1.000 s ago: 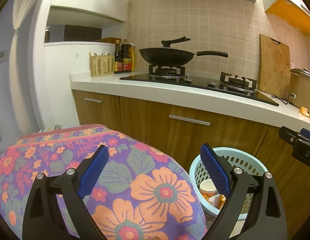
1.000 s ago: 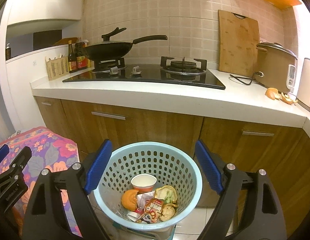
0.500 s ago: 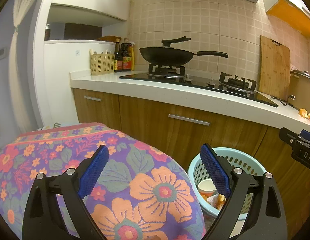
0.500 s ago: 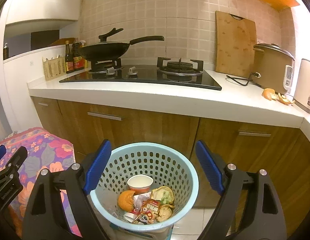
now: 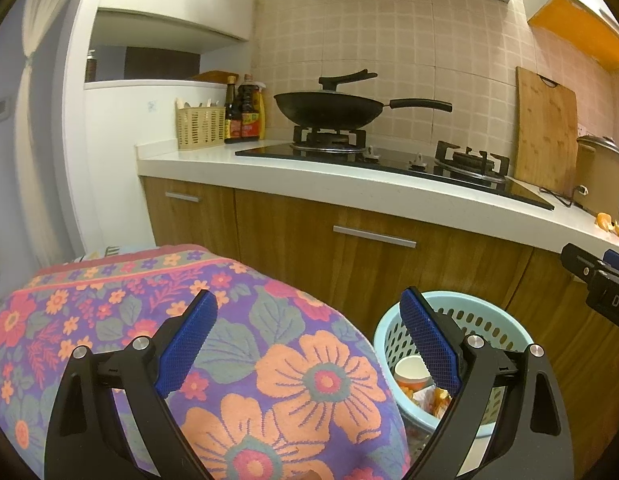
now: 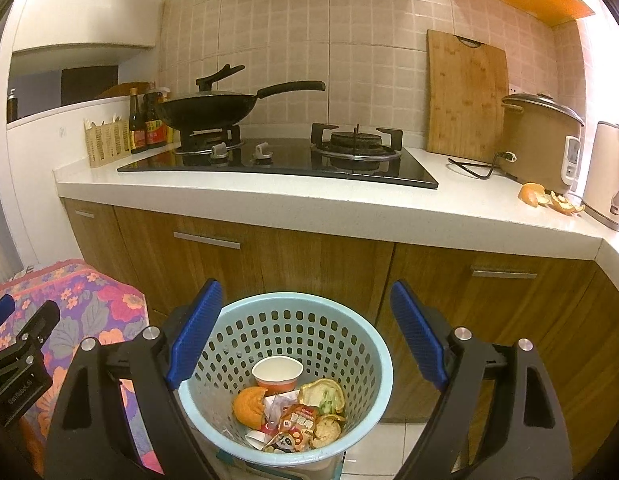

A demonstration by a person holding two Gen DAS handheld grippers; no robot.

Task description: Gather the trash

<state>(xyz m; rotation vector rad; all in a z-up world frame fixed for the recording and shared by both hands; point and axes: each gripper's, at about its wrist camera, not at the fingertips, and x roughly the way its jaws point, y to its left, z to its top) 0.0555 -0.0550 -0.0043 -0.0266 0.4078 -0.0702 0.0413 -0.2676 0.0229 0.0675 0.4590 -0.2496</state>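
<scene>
A light blue perforated trash basket [image 6: 361, 344] stands on the floor before the cabinets. It holds a paper cup [image 6: 277, 372], an orange peel [image 6: 249, 404], snack wrappers [image 6: 297, 424] and food scraps. My right gripper [image 6: 305, 332] is open and empty, hovering over the basket. My left gripper [image 5: 309, 344] is open and empty above a floral cloth [image 5: 149, 320], with the basket [image 5: 485, 320] to its right. Orange peels [image 6: 549, 198] lie on the counter at the right; they also show in the left wrist view [image 5: 609, 224].
A white counter [image 6: 309, 200] carries a gas hob with a black wok [image 6: 213, 108], sauce bottles [image 6: 147, 128], a cutting board [image 6: 465, 96], a rice cooker [image 6: 537, 136] and a kettle [image 6: 609, 176]. Wooden cabinets [image 6: 309, 272] stand below.
Both grippers have drifted slightly; the view of the counter and basket shifted a little. Both stay open and empty.
</scene>
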